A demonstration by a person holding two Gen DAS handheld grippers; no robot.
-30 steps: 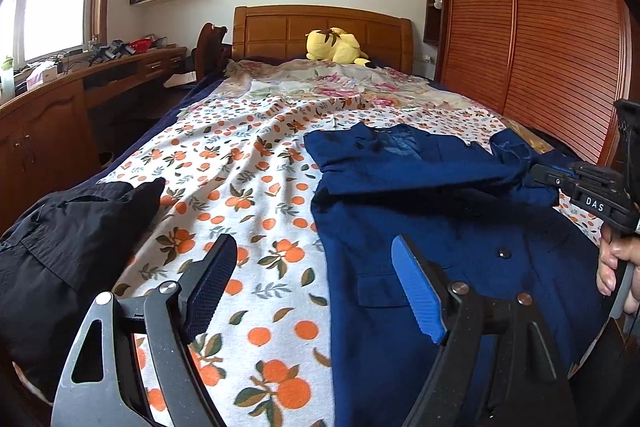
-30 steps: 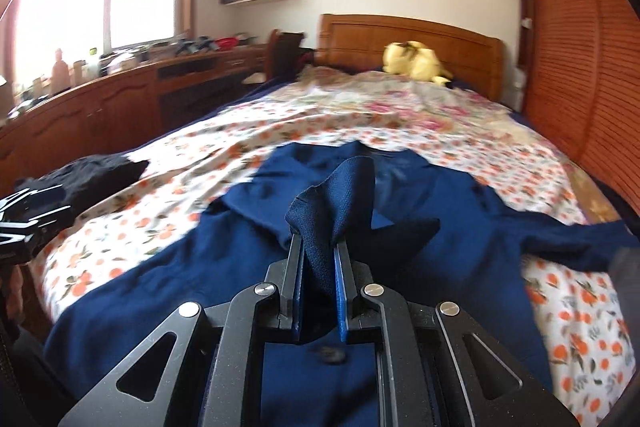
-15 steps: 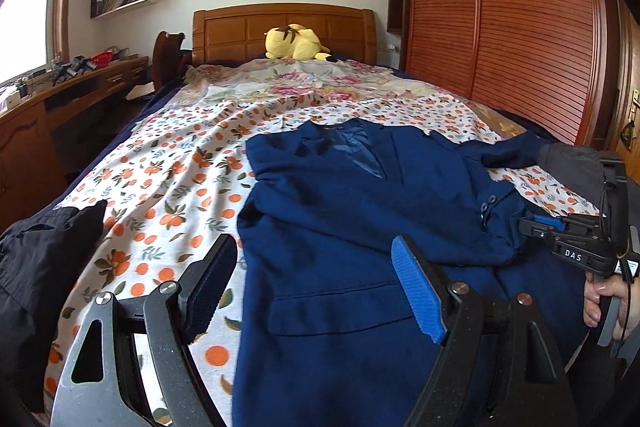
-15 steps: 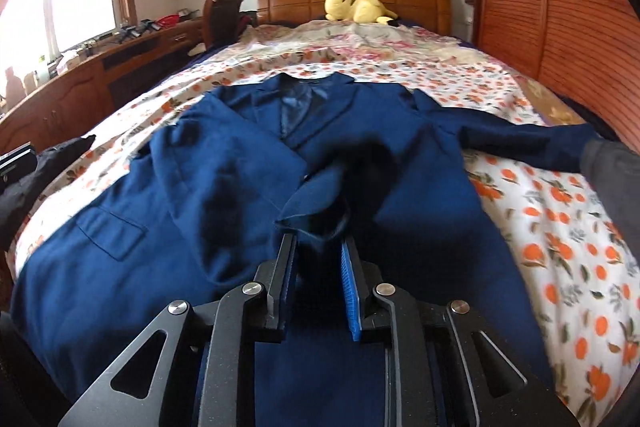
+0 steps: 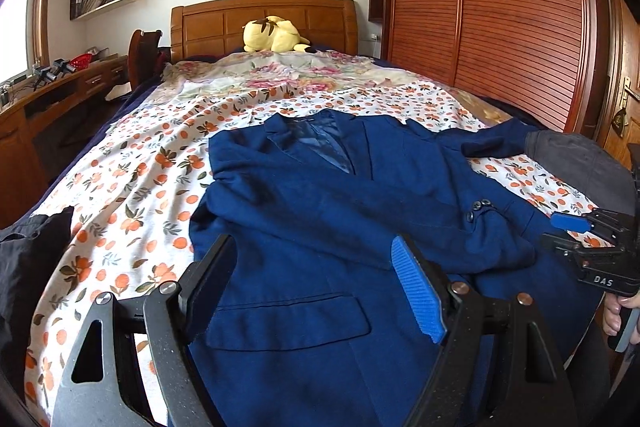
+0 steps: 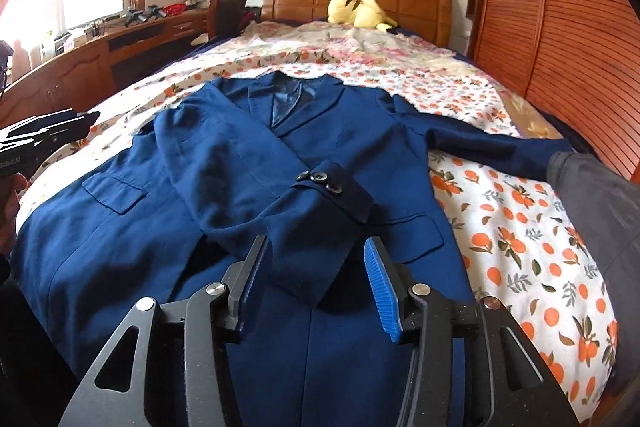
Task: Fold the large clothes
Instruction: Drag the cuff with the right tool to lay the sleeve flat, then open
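While the navy jacket [image 6: 248, 163] lies face up on the bed [image 6: 520, 227], 1 sleeve [image 6: 312, 211] is folded across its chest and the other sleeve [image 6: 492, 147] stretches out to the side. The right gripper [image 6: 316, 279] jaws are opening, the cuff loose between them. The left gripper [image 5: 316, 291] stands wide and empty. The sleeve could slide off if a jaw catches the cuff.
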